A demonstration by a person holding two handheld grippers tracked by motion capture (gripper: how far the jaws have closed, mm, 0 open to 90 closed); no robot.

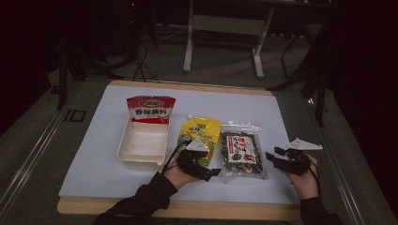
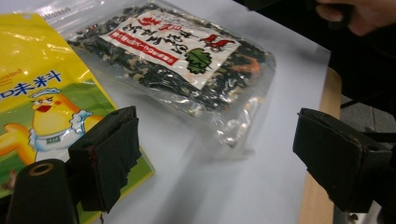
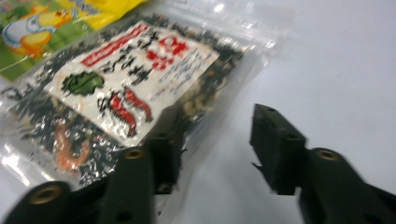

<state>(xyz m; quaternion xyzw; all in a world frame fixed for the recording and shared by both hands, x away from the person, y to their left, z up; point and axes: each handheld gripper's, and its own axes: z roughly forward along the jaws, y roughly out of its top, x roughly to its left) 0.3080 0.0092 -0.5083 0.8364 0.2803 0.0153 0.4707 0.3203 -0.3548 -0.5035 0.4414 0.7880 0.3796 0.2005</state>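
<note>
High view: clear seaweed packet (image 1: pixel 242 155) lies flat on the white board (image 1: pixel 94 164), just right of the yellow pouch (image 1: pixel 201 132); white tray (image 1: pixel 143 147) with a red-and-white bag (image 1: pixel 150 110) at its far end sits further left. Left gripper (image 1: pixel 210 174) is at the yellow pouch's near end, right gripper (image 1: pixel 272 157) just right of the packet. Left gripper view: jaws wide apart, nothing between them, packet (image 2: pixel 187 60) ahead, pouch (image 2: pixel 42 102) beside one jaw. Right gripper view: jaws parted, one over the packet's (image 3: pixel 116 98) near edge, not pinching it.
</note>
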